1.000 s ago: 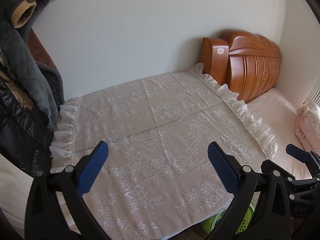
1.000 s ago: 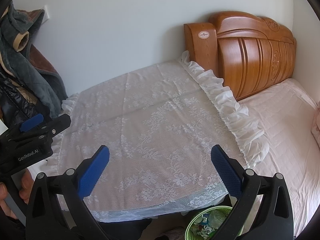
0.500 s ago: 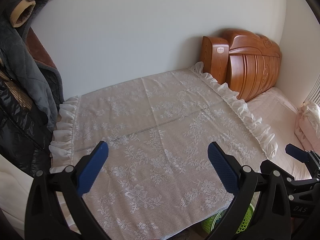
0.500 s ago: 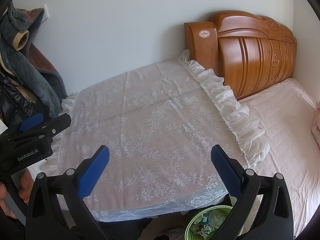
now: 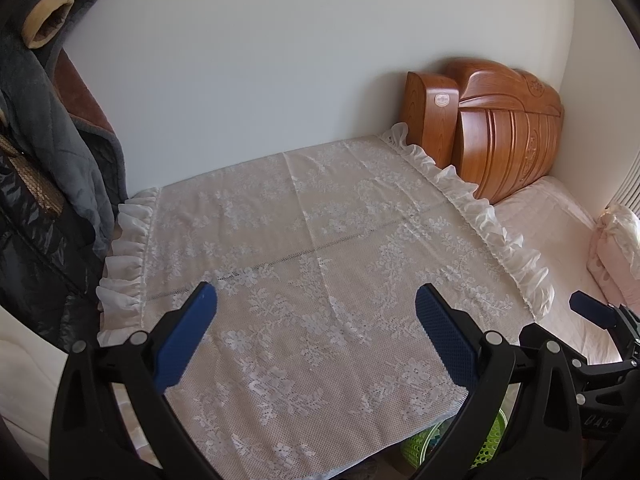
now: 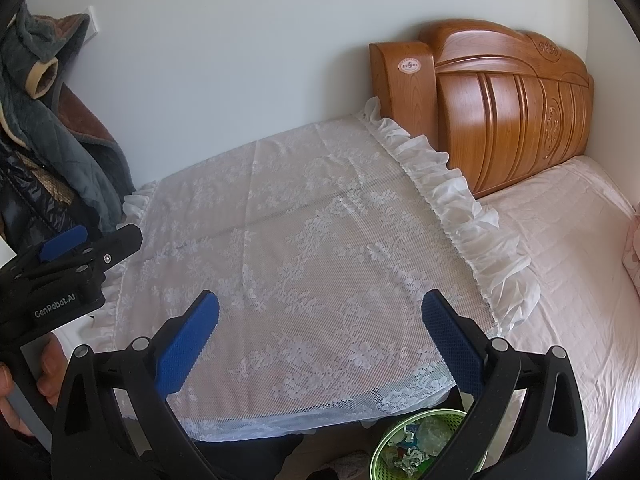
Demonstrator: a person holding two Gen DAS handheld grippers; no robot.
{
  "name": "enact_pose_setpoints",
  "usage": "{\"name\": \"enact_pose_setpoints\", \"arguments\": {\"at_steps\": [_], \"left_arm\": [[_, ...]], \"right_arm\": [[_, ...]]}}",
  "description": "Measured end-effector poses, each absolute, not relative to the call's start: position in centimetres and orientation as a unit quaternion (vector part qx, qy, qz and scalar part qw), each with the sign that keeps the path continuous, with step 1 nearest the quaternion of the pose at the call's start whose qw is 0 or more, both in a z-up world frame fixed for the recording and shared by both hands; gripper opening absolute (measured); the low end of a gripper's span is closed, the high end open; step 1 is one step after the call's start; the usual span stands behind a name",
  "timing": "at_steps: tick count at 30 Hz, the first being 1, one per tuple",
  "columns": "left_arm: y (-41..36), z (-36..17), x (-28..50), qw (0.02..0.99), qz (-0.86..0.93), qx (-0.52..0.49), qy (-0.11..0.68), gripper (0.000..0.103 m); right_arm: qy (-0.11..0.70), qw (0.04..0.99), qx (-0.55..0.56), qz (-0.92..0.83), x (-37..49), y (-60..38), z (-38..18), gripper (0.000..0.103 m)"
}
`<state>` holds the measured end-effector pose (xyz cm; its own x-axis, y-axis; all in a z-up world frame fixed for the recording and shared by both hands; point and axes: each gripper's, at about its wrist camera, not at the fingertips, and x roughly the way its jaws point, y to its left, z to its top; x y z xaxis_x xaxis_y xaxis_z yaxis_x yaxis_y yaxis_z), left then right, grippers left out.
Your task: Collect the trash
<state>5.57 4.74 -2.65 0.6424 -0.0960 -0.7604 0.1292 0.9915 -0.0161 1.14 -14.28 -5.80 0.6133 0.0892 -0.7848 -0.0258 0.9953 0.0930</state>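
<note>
Below both cameras spreads a white lace cloth (image 6: 304,264) with a floral pattern and ruffled edges, filling the centre of each frame and bare on top. At the bottom of the left wrist view the left gripper (image 5: 316,332) hangs over the near part of the cloth, its blue-padded fingers spread wide with nothing between them. Likewise, the right gripper (image 6: 320,334) at the bottom of its own view has its fingers far apart and empty above the cloth's near edge. At the bottom right of the right wrist view, just under the cloth's front edge, sits a green trash basket (image 6: 384,446) with a perforated wall; crumpled scraps of trash (image 6: 408,446) lie inside it, white and pale green among them. From the left wrist only a slice of the basket shows, low in the frame between the gripper's right finger and the cloth's hem. A carved wooden headboard (image 6: 508,120) stands in the upper right against the pale wall, with a pink bedsheet (image 6: 576,264) beside the cloth's right ruffle. Dark coats (image 5: 44,152) hang along the left edge. A hand (image 6: 24,384) at the lower left of the right wrist view grips the left gripper's handle.
</note>
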Motion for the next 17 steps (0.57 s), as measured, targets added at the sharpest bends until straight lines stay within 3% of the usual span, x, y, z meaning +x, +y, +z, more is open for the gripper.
{"name": "enact_pose_setpoints", "arguments": {"at_steps": [17], "left_arm": [[4.54,-2.89,5.88,0.902,-0.059,0.019,0.427,0.095]], "right_arm": [[0.442,0.896,0.04,0.032,0.99,-14.05,-6.02,0.101]]}}
